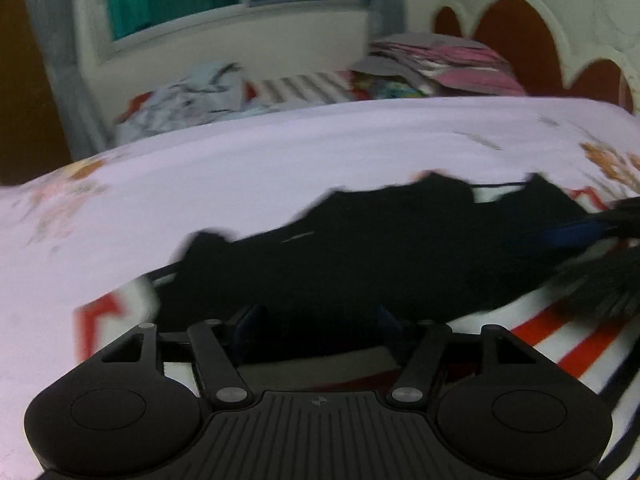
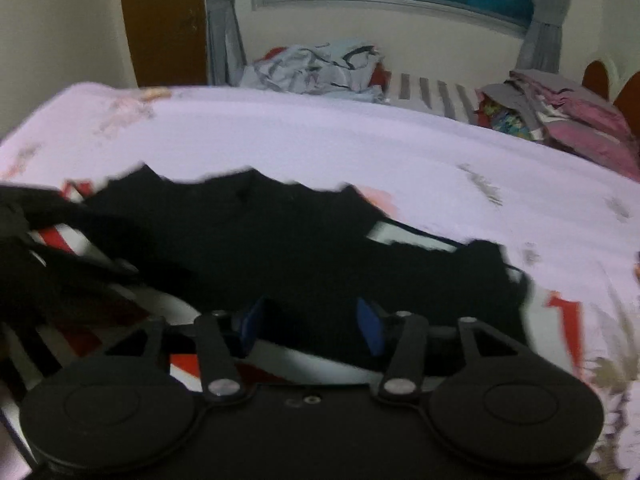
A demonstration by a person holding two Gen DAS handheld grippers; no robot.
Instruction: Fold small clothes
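left hand-held gripper spread, tilted down | right hand-held gripper spread | black garment between, unpinched

Black tongs with blue pads, silver pivot screws, ribbed housing

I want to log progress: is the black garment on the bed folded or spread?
Mostly spread. The black garment lies wide and flat across the bed, its ragged far edge showing; whether a layer is doubled under, cannot tell.
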